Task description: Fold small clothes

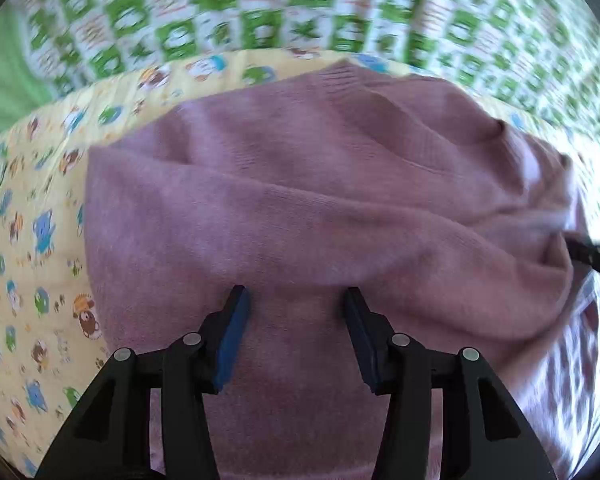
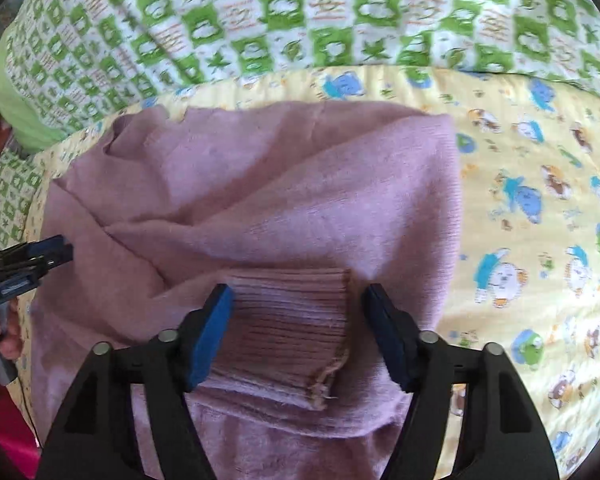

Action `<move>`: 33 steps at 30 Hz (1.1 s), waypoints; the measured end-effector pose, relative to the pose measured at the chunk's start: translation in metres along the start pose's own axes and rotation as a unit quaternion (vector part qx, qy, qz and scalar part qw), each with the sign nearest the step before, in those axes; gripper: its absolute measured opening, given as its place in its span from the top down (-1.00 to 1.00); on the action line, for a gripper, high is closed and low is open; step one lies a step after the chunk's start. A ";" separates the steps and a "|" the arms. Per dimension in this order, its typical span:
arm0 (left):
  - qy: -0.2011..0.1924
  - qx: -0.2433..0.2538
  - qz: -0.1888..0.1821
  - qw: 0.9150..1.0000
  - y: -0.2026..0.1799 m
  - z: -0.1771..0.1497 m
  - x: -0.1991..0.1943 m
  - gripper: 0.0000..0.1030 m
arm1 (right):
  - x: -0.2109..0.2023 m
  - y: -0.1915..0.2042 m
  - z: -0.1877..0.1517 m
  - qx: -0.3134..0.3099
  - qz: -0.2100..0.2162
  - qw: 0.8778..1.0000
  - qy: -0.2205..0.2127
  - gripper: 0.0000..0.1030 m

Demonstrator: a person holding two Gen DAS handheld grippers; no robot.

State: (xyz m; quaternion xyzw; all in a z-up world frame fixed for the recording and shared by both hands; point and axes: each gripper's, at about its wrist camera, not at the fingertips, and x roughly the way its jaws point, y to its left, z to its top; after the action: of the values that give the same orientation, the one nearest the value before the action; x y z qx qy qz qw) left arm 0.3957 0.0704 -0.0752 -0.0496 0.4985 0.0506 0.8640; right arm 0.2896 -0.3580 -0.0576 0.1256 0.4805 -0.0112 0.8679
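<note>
Pink knit sweater (image 1: 300, 200), bunched and half-folded on yellow cartoon-print sheet (image 1: 32, 240), directly under and ahead of both tongs; left tongs (image 1: 296, 300) spread wide above plain knit, gripping nothing, right tongs (image 2: 298, 300) equally wide, straddling ribbed cuff (image 2: 288, 320) without pinching it. Seemingly mid-fold, sleeve being tucked in: next probably closing on cuff, then carrying it across and flattening the ridges. Cuff and green checked quilt (image 2: 300, 12) crisp only from right wrist; left wrist blurred, showing ribbed edge (image 1: 340, 76) far ahead instead.
</note>
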 end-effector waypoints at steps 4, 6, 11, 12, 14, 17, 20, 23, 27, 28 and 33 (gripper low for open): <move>-0.019 -0.044 0.041 0.998 0.008 0.011 -0.002 0.02 | -0.018 0.000 0.000 0.023 0.054 0.998 -0.023 0.85; -0.017 -0.064 0.040 0.997 0.014 0.017 0.002 0.02 | -0.047 -0.010 0.000 0.055 0.066 0.994 -0.072 0.85; -0.022 -0.058 0.059 0.996 0.007 0.023 0.009 0.02 | -0.041 -0.043 -0.004 0.106 0.024 0.992 -0.060 0.82; -0.023 -0.059 0.059 0.996 0.008 0.022 0.007 0.02 | -0.030 -0.046 -0.007 0.113 0.015 0.993 -0.038 0.80; -0.022 -0.057 0.061 0.996 0.005 0.016 0.004 0.02 | -0.012 -0.047 -0.014 0.121 -0.007 0.993 0.004 0.70; -0.021 -0.053 0.076 0.995 0.012 0.004 -0.008 0.05 | -0.022 -0.040 -0.021 0.125 -0.060 0.990 -0.004 0.60; -0.031 -0.062 0.047 0.996 0.014 -0.013 -0.025 0.02 | -0.049 -0.025 -0.023 0.117 -0.077 0.989 -0.056 0.57; -0.004 -0.038 0.045 0.998 0.008 -0.029 -0.020 0.01 | -0.051 0.003 -0.024 0.073 0.019 0.995 -0.062 0.57; 0.017 -0.035 0.039 0.999 0.015 -0.049 -0.018 -0.03 | -0.002 0.001 -0.030 0.102 -0.006 0.994 0.025 0.53; 0.016 -0.034 0.039 0.999 0.017 -0.053 -0.022 -0.03 | 0.005 -0.007 -0.036 0.122 -0.018 0.992 0.040 0.54; 0.012 -0.044 0.034 0.998 0.028 -0.077 -0.052 -0.08 | -0.034 -0.014 -0.059 0.149 -0.010 0.989 0.003 0.45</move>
State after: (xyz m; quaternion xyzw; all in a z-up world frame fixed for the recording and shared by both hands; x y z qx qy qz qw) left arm 0.3002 0.0852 -0.0690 -0.0709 0.5078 0.1014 0.8525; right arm 0.2202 -0.3617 -0.0615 0.2487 0.4771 -0.0911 0.8380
